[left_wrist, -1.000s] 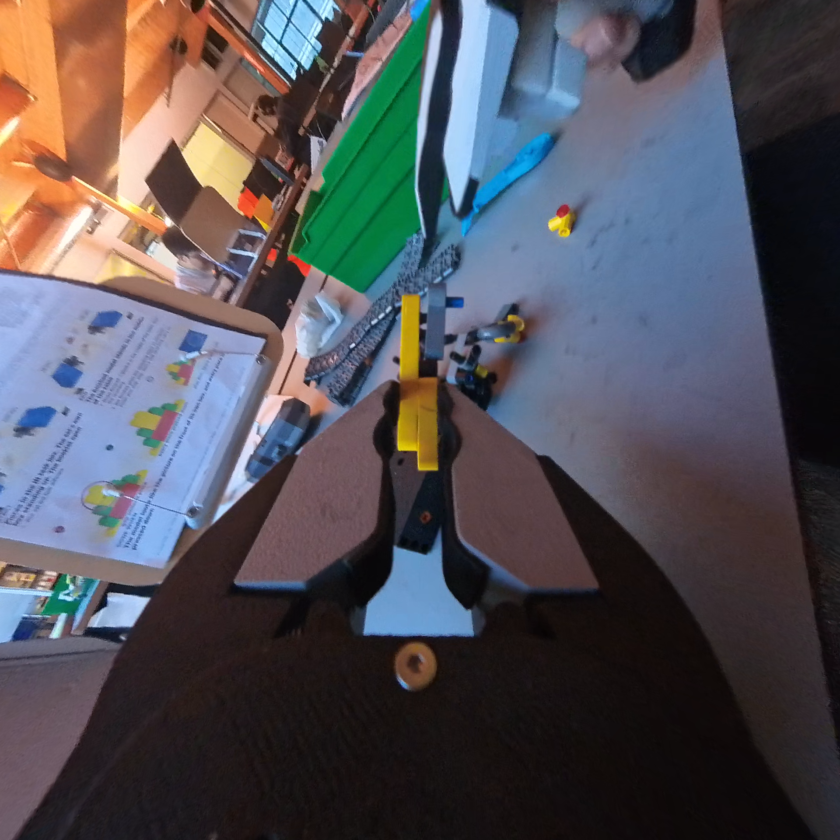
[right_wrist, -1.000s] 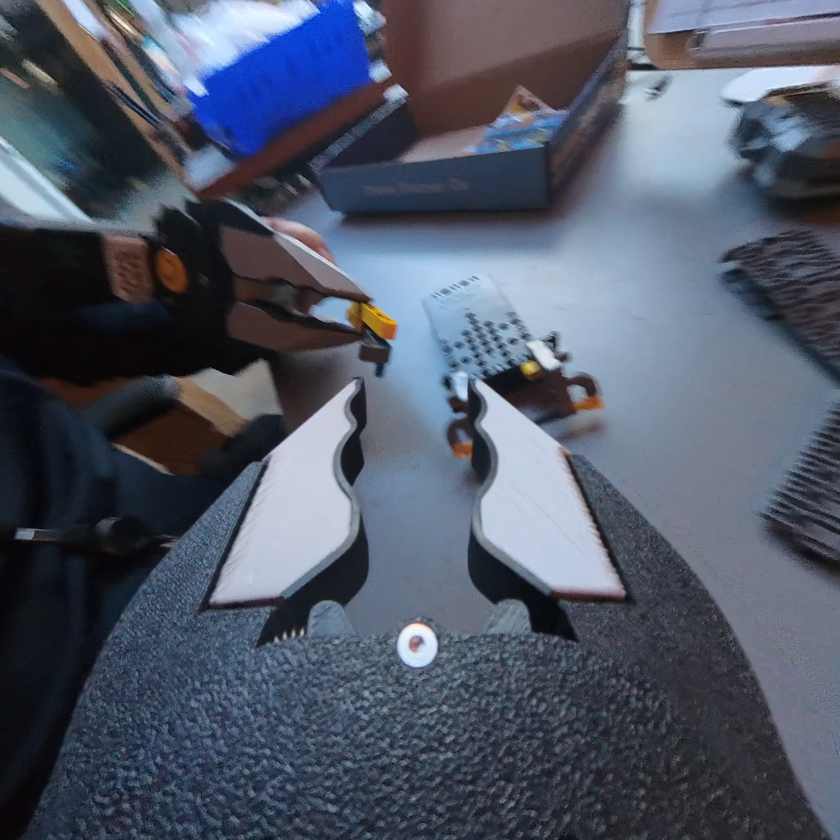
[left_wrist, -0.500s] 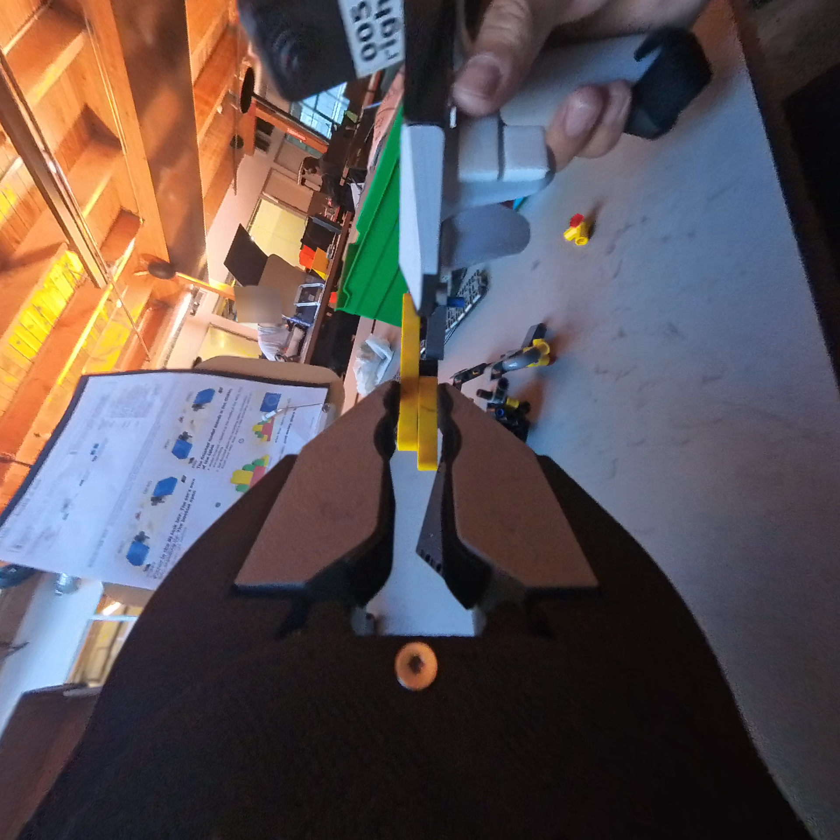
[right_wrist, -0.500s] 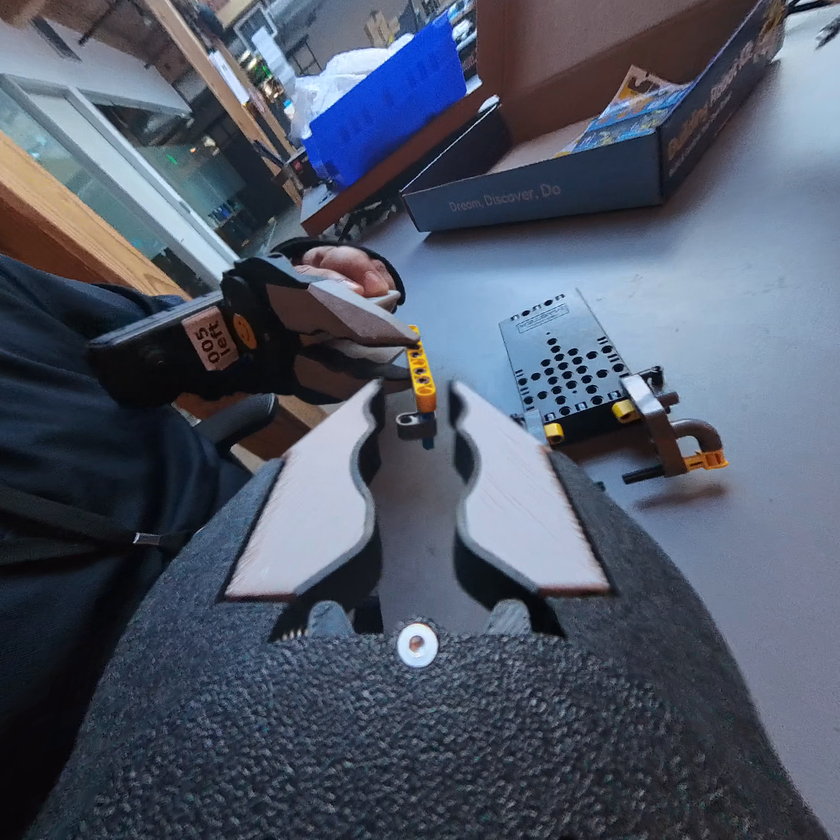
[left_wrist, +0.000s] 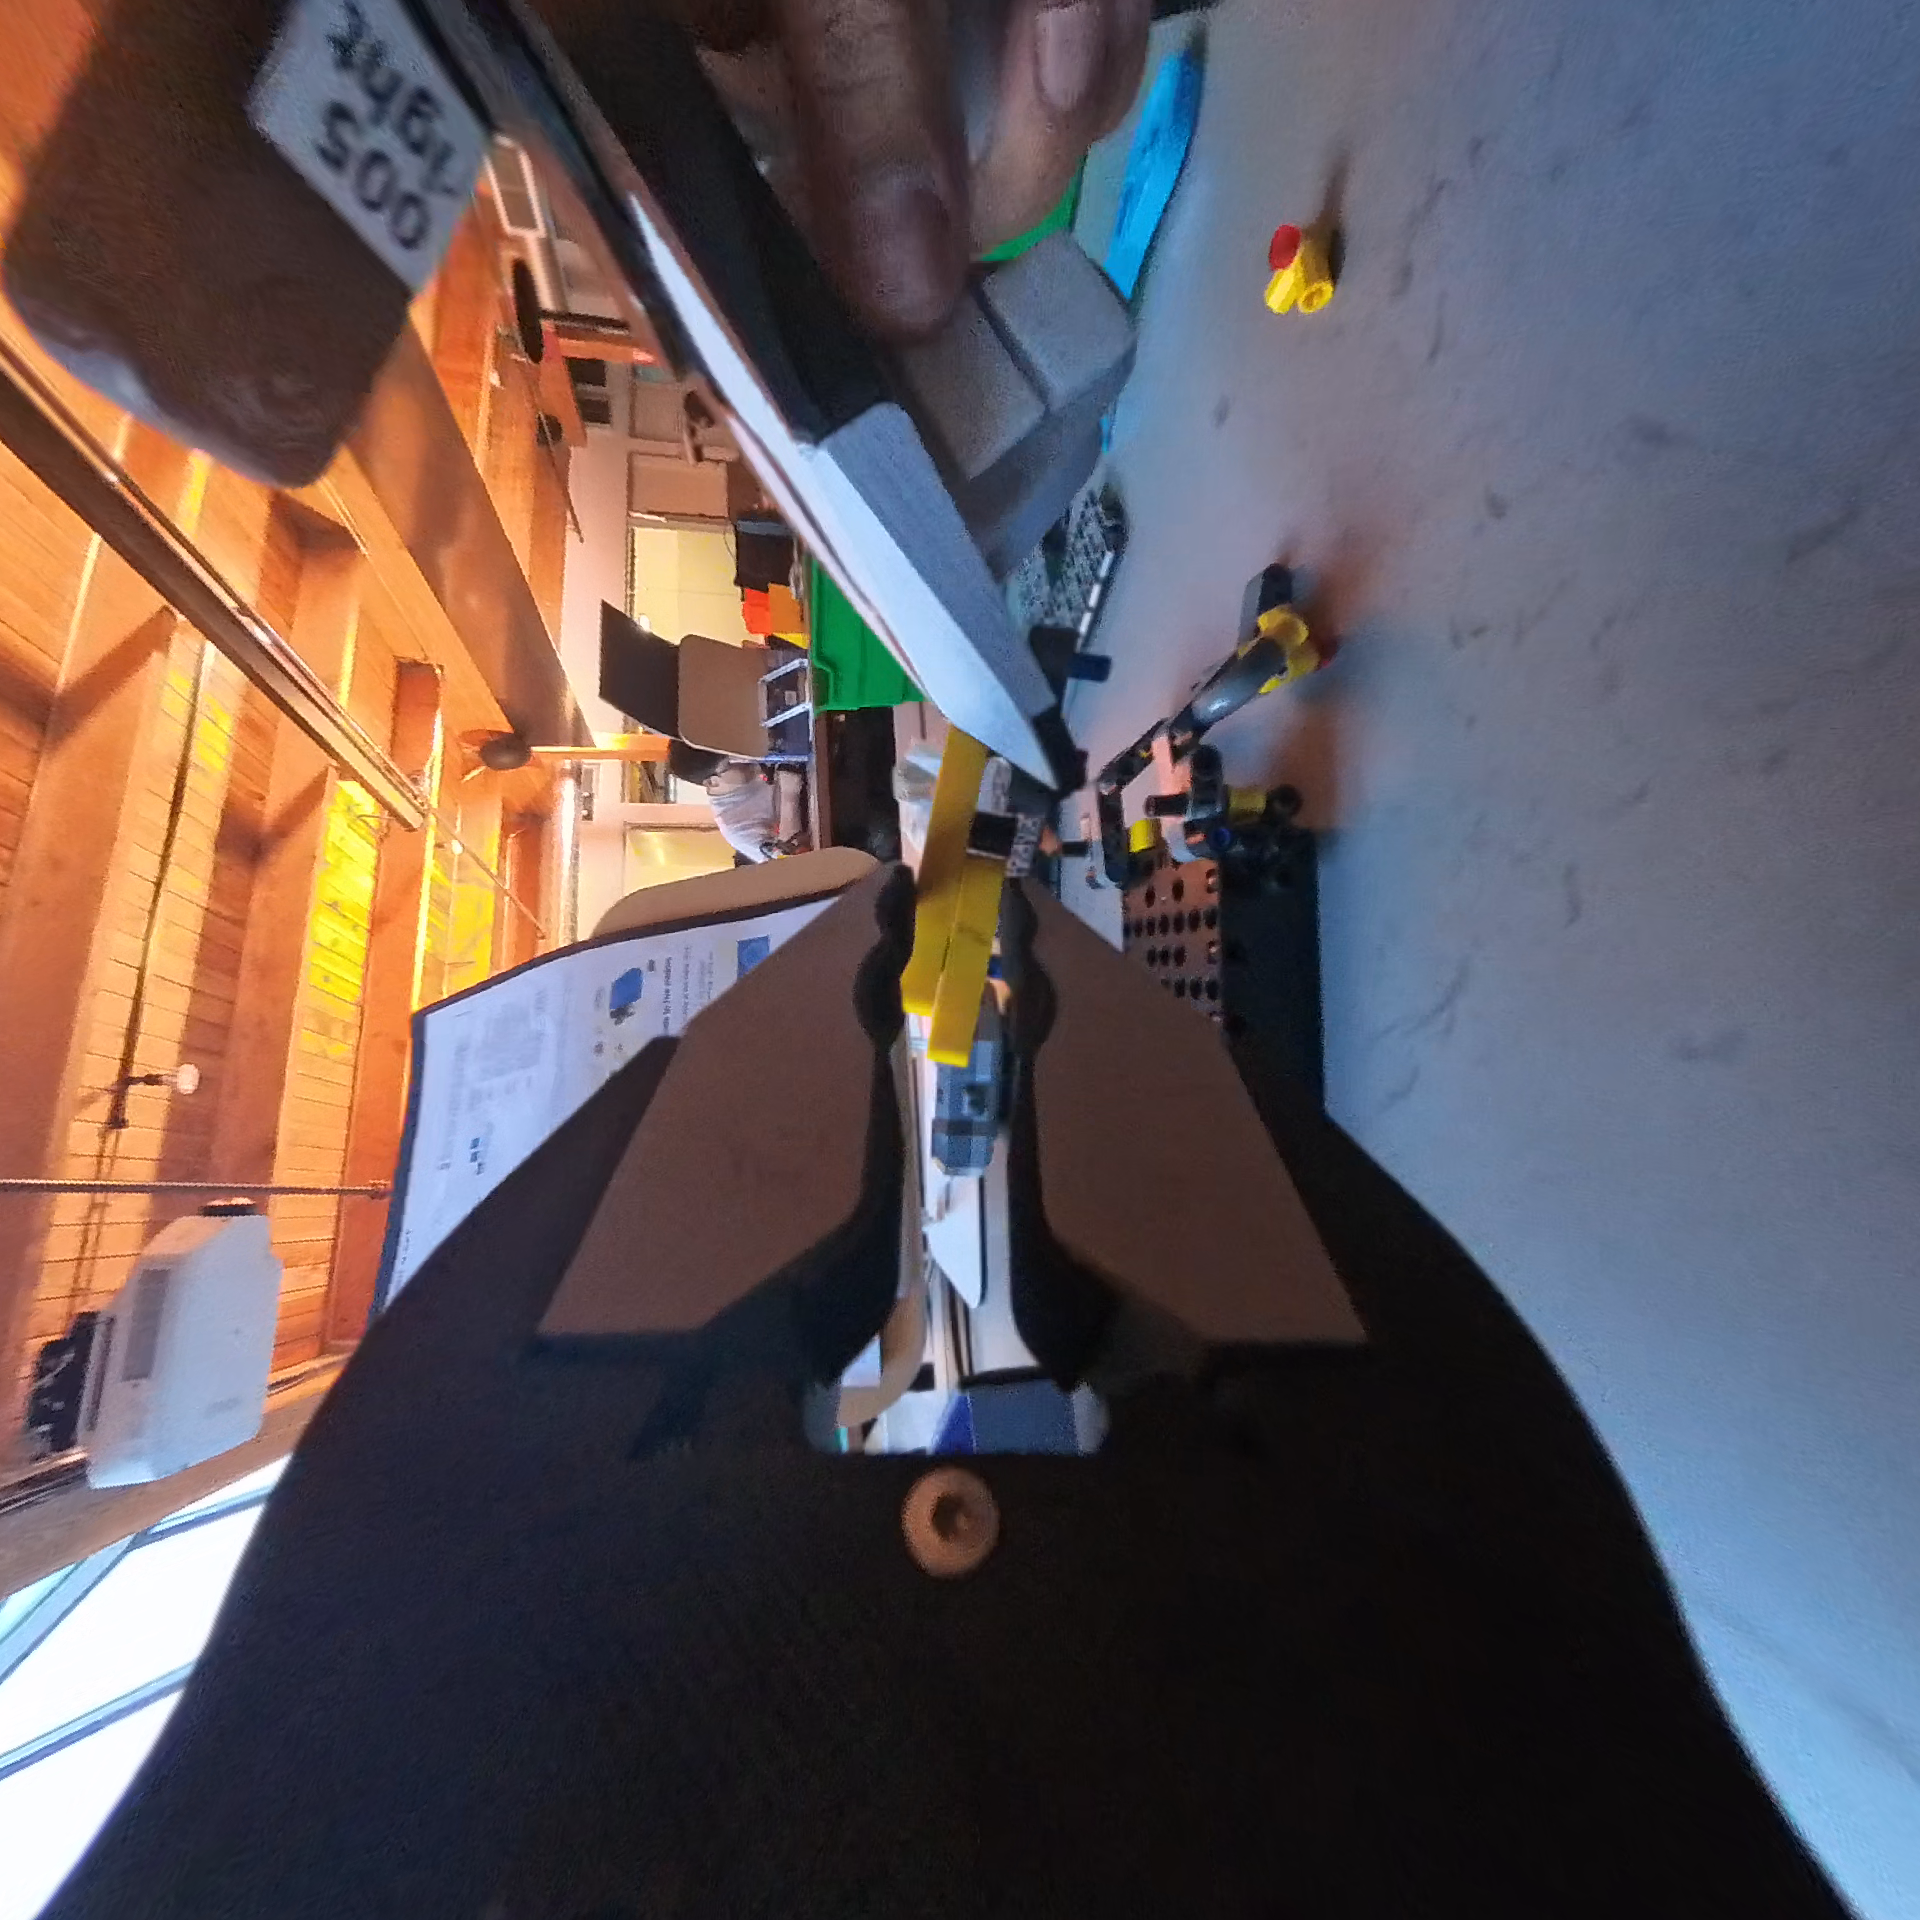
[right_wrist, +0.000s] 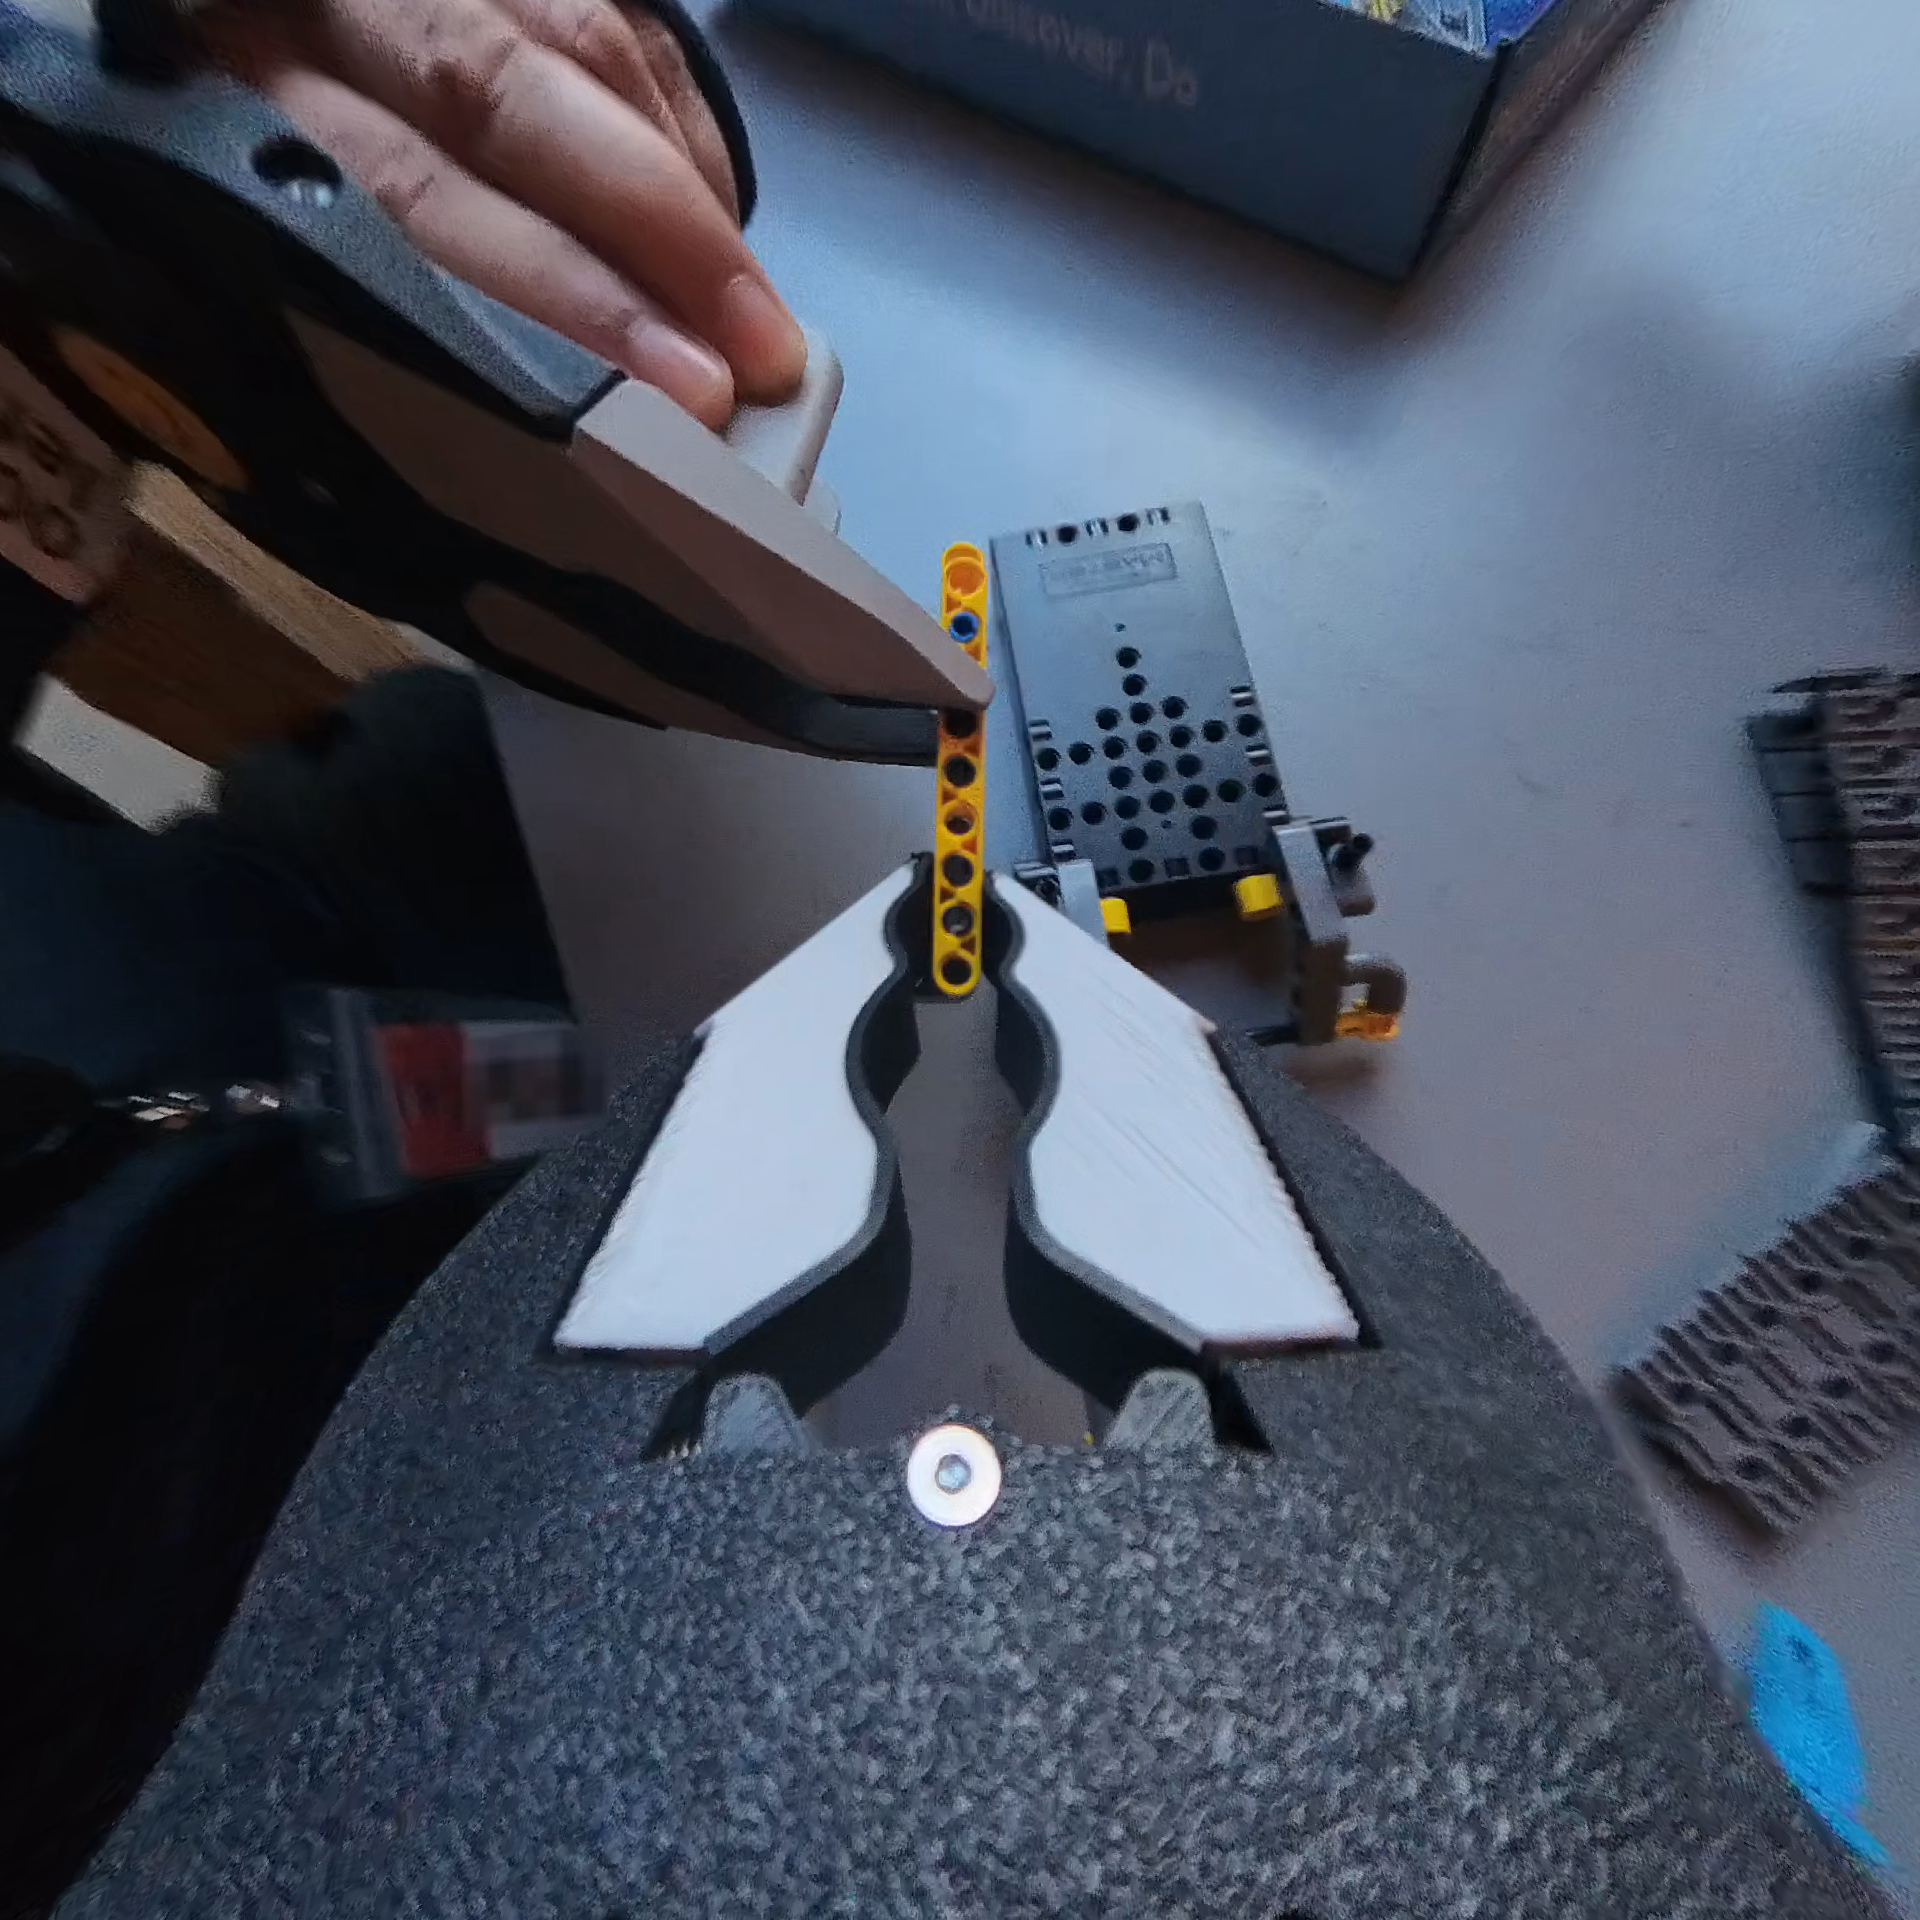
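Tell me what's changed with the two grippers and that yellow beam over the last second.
The right gripper came in from apart, where it stood open over the table, and narrowed its jaws around the lower end of the yellow beam. It looks closed on it, though contact is hard to confirm. The left gripper stayed clamped on the beam throughout. The black perforated plate stayed on the grey table.
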